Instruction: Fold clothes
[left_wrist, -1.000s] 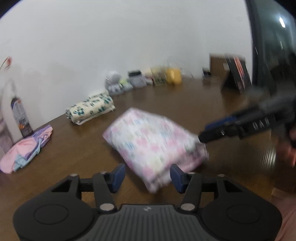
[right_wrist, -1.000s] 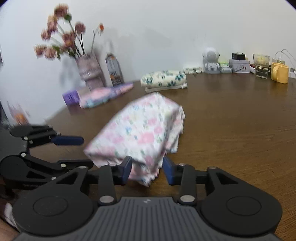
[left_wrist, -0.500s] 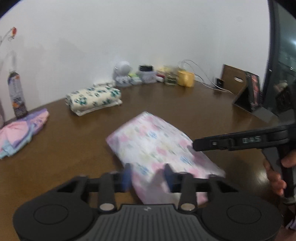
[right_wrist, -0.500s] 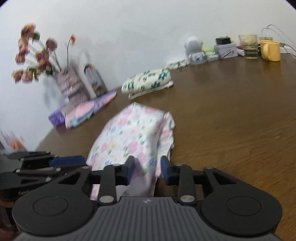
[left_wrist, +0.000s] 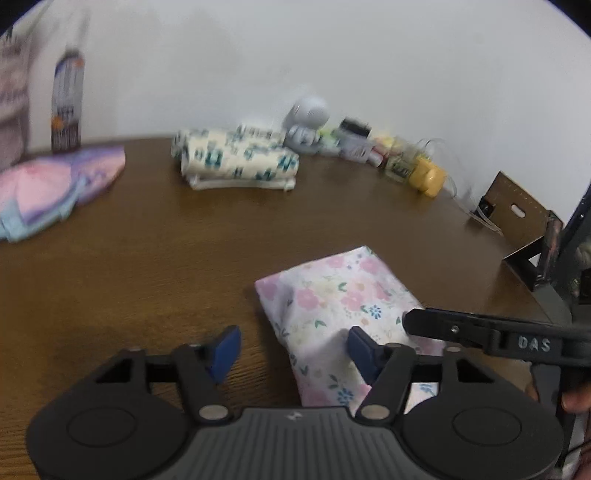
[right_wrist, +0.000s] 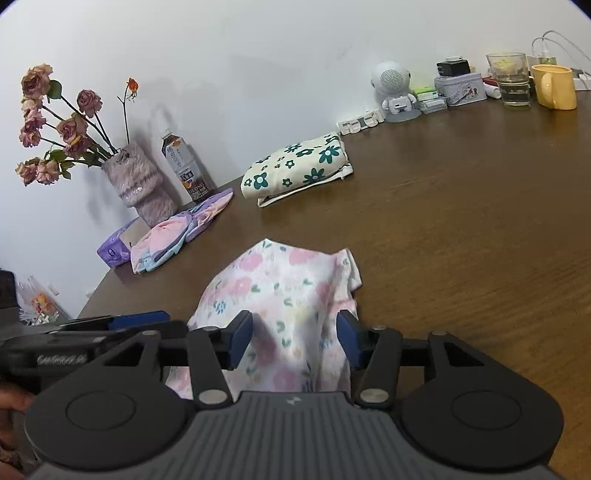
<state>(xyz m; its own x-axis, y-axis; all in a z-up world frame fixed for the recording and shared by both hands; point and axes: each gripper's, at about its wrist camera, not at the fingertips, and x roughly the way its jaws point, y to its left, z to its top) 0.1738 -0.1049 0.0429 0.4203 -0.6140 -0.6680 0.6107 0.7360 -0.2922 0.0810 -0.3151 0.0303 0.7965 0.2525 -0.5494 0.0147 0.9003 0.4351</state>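
A folded pink floral garment lies on the brown wooden table, near its front edge. It also shows in the right wrist view. My left gripper is open, its right finger over the garment's near left edge, its left finger over bare wood. My right gripper is open, with the garment's near end lying between its fingers. The right gripper also reaches in from the right in the left wrist view.
A folded cream garment with green flowers and a pink and purple garment lie further back. A vase of dried roses, a bottle, a robot figure, a tin, a glass and a yellow mug stand along the wall.
Both grippers have opened and let go of the floral garment, which has been lowered and now lies on the table. The left gripper has shifted to the left of it.
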